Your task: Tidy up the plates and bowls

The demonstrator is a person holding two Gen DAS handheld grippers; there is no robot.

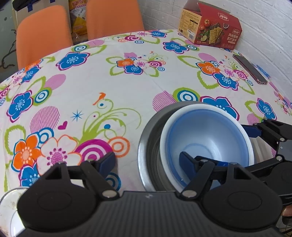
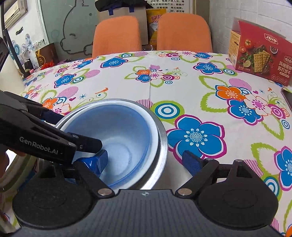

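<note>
this looks like a lived-in home dining corner. a table (image 2: 182, 94) wears a bright cloth printed with blue, orange and pink flowers, and two orange padded chairs (image 2: 116, 34) stand at its far side. a red box of crackers (image 2: 259, 51) sits by the white brick wall (image 1: 264, 21), with a phone (image 1: 250, 69) lying near it. behind the chairs are a paper bag (image 2: 124, 12), a yellow snack packet (image 2: 153, 23) and a glass panel with a rabbit outline (image 2: 73, 31). bowls (image 2: 124, 138) sit nested on the cloth.
</note>
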